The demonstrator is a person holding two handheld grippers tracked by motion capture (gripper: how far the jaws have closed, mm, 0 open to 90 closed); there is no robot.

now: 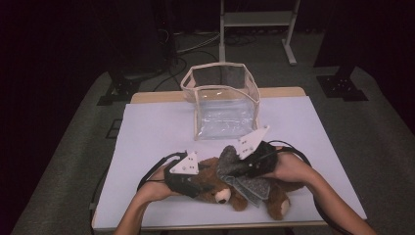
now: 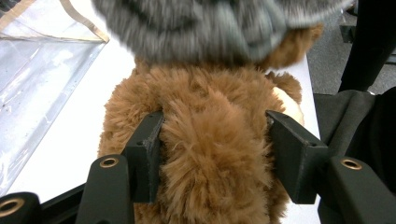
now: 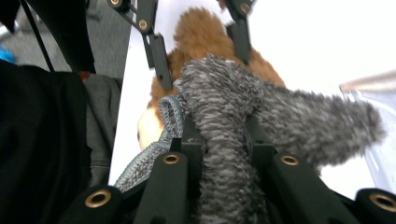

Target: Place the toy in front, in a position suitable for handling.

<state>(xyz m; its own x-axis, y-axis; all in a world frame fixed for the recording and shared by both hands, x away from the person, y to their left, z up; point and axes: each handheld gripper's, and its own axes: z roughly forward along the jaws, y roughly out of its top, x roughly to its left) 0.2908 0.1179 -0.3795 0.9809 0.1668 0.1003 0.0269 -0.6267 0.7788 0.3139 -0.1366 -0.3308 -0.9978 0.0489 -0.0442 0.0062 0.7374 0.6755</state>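
Your counter is a pale lavender sheet over a wooden top. At its far edge stands a clear plastic bag with cream trim, upright and open. Right in front of you a brown teddy bear lies on the sheet.

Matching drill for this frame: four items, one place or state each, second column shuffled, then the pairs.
1. teddy bear
2. grey knit garment
3. clear zip bag
4. left tongs

A. stands open at the far side of the table
B. pinched in the right tongs
C. lies on the white table cover
D. astride brown fur

Pairs: 1-C, 2-B, 3-A, 4-D
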